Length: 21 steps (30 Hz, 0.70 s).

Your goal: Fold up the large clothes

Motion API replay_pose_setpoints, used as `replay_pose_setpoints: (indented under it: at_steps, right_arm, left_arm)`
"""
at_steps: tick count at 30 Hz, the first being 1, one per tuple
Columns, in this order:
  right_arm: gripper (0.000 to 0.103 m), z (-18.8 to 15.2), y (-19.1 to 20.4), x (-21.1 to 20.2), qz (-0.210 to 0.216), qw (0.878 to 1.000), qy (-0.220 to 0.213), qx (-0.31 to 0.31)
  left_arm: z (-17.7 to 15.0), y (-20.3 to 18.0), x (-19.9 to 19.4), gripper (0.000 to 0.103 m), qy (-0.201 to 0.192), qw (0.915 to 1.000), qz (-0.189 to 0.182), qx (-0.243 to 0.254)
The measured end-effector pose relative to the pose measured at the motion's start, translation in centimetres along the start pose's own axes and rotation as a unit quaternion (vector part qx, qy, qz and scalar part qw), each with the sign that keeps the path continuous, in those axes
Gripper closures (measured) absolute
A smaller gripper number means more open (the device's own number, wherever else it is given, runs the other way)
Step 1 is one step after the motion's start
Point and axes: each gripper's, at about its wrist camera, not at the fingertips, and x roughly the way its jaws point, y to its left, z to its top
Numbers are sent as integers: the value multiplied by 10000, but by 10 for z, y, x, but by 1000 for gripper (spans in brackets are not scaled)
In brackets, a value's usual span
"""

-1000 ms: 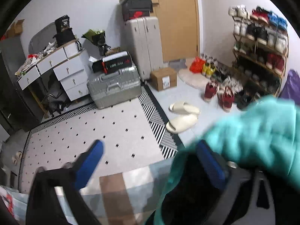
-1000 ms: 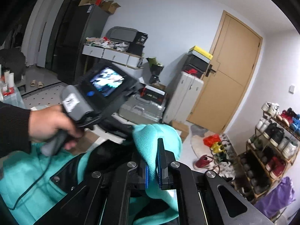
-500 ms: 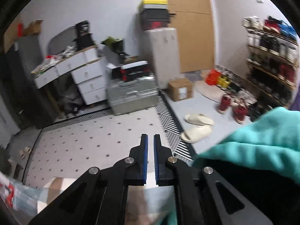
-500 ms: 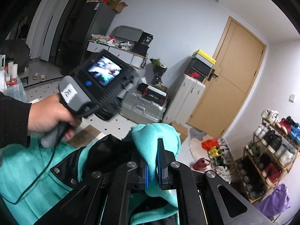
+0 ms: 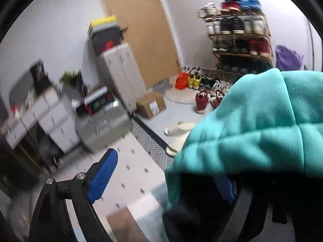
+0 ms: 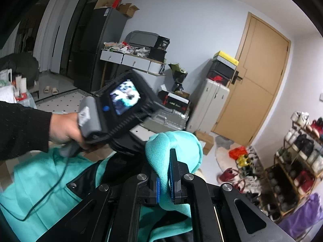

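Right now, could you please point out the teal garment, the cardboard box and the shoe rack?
teal garment [image 6: 161,151]: right wrist view, fold above the pads.
cardboard box [image 5: 151,104]: left wrist view, front face.
shoe rack [image 5: 240,36]: left wrist view, upper shelf.

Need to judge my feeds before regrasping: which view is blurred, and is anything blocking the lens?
Left wrist view: motion-smeared, especially the drawers; the teal garment fills the lower right, hiding one gripper finger. Right wrist view: mostly sharp, fisheye-bent; left hand slightly blurred.

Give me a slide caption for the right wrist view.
Right gripper pinches a teal garment fold; a hand holds the left gripper's handle beside it.
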Motion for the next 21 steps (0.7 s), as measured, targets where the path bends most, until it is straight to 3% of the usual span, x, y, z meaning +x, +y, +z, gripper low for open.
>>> replay_pose_setpoints:
  at_steps: [2, 4, 5, 6, 8, 13, 14, 17, 21]
  right_arm:
    - [97, -2, 0, -2, 33, 10000, -35, -55]
    - [97, -5, 4, -1, 45, 9997, -64, -240]
    - [97, -6, 5, 0, 56, 9997, -48, -253]
    - [97, -7, 7, 3, 39, 9996, -2, -270]
    - [97, -9, 5, 6, -18, 9996, 53, -261]
    - [97, -10, 2, 13, -336, 9992, 150, -150]
    - [97, -8, 1, 16, -465, 9987, 195, -116]
    - [97, 3, -3, 26, -758, 9966, 293, 127]
    - [97, 27, -10, 32, -1011, 9930, 280, 548]
  left_arm:
    - [4, -7, 4, 17, -134, 9993, -3, 342]
    - [3, -15, 12, 35, -108, 9969, 47, 778]
    - [3, -16, 20, 72, 39, 9956, 48, 932]
    - [4, -16, 25, 96, 164, 9954, -5, 949]
    - [5, -8, 29, 96, 340, 9964, -3, 773]
    - [16, 27, 7, 96, 244, 9957, 885, 71]
    - [21, 42, -5, 96, 215, 9930, 1149, -180]
    - [28, 73, -43, 96, 129, 9862, 1472, -742]
    - [36, 94, -101, 97, 9, 9824, 1502, -1108]
